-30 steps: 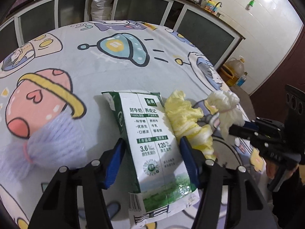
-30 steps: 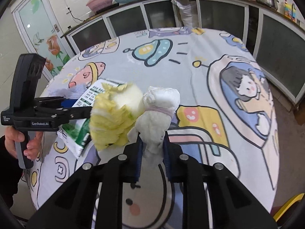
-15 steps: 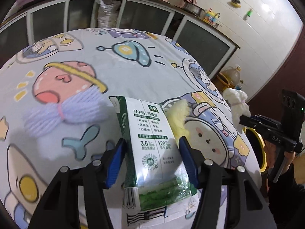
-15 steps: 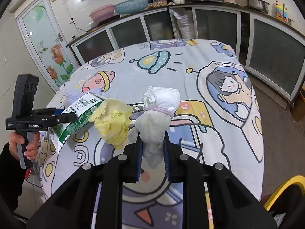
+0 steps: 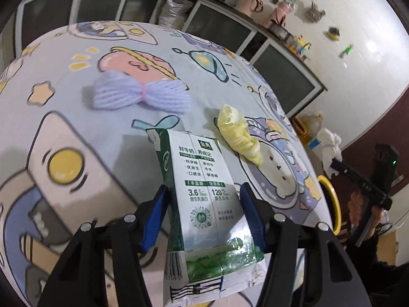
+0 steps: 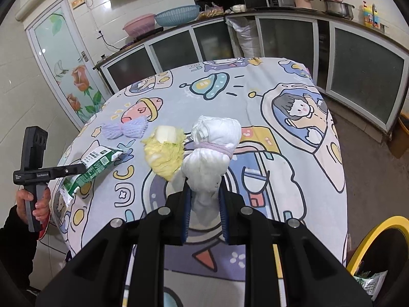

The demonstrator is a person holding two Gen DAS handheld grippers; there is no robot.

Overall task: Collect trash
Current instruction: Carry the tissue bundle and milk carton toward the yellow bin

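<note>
My left gripper (image 5: 203, 215) is shut on a flattened green and white milk carton (image 5: 204, 199) and holds it above the table; the carton also shows in the right wrist view (image 6: 94, 163). My right gripper (image 6: 204, 212) is shut on a white tied bundle (image 6: 212, 151), lifted off the table and beyond its right edge in the left wrist view (image 5: 329, 145). A yellow cabbage leaf (image 5: 240, 135) lies on the cartoon tablecloth (image 5: 76, 133). A purple foam net (image 5: 140, 94) lies further back.
A bin with a yellow rim (image 6: 378, 240) stands on the floor by the table's right side, with some trash inside; it also shows in the left wrist view (image 5: 331, 202). Cabinets (image 6: 363, 76) and a counter run behind the table.
Both grippers have risen and pulled back from the table centre with their loads. The white bundle has moved right, away from the cabbage leaf, towards the yellow-rimmed bin.
</note>
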